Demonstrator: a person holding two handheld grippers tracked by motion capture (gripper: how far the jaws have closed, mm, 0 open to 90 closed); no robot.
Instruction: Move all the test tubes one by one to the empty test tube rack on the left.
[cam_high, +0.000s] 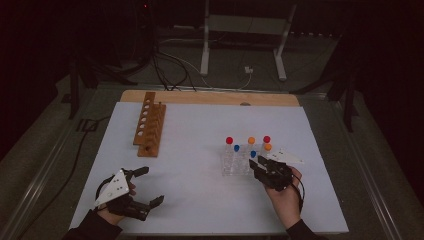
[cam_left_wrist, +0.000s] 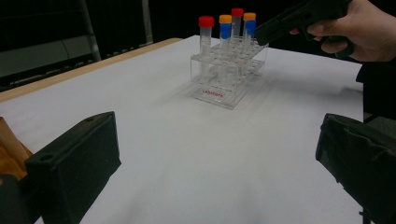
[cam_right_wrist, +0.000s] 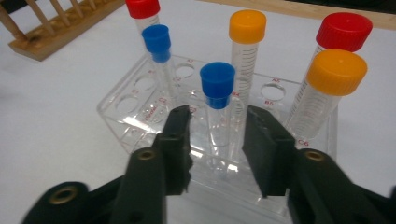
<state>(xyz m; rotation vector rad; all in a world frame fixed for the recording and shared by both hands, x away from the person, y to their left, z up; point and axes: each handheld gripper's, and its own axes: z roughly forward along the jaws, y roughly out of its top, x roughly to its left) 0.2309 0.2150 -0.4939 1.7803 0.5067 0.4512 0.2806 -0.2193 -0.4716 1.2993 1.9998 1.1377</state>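
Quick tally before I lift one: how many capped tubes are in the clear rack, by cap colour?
Red caps: 2
Orange caps: 2
Blue caps: 2
Total: 6 tubes in the clear rack.

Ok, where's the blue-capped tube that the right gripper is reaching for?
In the right gripper view, that blue-capped tube stands in the clear rack, between the jaws of the right gripper. An orange-capped tube stands just behind it.
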